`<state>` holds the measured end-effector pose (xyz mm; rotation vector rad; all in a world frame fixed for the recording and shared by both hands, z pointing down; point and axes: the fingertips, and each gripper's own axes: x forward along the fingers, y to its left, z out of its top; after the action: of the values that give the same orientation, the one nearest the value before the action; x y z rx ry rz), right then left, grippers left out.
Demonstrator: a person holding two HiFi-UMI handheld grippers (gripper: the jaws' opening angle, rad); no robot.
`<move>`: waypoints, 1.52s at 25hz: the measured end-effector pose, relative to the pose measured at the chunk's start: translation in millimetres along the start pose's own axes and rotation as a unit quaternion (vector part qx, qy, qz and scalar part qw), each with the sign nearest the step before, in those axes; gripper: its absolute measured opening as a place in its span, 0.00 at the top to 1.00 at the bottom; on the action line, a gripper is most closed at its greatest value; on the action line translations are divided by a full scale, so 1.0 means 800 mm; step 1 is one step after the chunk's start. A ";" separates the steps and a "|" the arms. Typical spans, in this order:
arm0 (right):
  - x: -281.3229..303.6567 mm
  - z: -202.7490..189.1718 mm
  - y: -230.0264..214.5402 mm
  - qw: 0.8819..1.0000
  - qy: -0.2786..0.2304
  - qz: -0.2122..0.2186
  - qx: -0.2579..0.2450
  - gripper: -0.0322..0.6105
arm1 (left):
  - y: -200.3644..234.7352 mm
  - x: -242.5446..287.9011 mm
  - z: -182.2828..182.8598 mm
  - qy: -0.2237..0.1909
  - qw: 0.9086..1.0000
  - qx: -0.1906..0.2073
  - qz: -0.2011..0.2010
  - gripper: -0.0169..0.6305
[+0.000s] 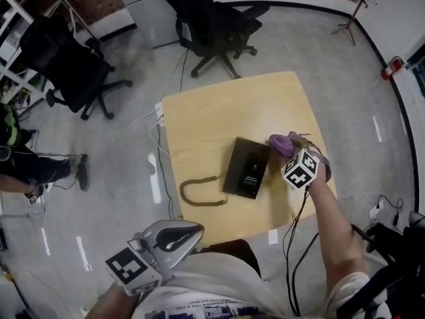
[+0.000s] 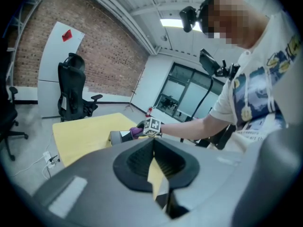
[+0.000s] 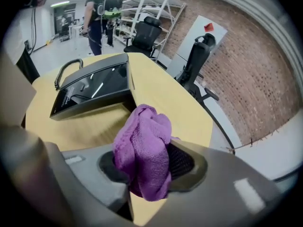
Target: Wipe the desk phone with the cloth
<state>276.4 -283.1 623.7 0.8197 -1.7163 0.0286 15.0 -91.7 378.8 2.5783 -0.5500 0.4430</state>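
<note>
While tight on fluffy purple cloth (image 3: 142,141), right claw (image 3: 147,181) beside glossy black phone (image 3: 94,91); left claw (image 2: 153,150) closed, empty.

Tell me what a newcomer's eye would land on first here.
The bright purple cloth bunched in the right claw stands out, just right of the black desk phone on the yellow table. A coiled cord curls at the phone's left. The left claw hangs shut and empty off the table.

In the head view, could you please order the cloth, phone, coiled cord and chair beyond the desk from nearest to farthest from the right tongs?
1. Cloth, held in the right tongs.
2. Phone, just left.
3. Coiled cord, farther left.
4. Chair, beyond the desk.
</note>
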 end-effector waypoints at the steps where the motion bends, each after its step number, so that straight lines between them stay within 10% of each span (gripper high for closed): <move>1: -0.006 -0.005 0.008 1.000 -0.003 0.002 0.017 0.70 | 0.000 0.000 -0.001 0.000 1.000 0.003 -0.004 0.97; 10: -0.031 0.012 0.080 0.998 -0.052 0.011 0.021 0.70 | -0.016 -0.004 -0.001 0.013 0.999 -0.001 -0.044 0.97; 38: -0.093 -0.019 0.235 0.994 0.040 0.005 0.097 0.70 | -0.024 -0.070 -0.034 0.023 0.991 0.011 -0.134 0.97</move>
<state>195.3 -97.8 637.6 0.9398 -1.6593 0.2352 -30.5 -46.0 372.4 2.6058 -0.1796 0.4145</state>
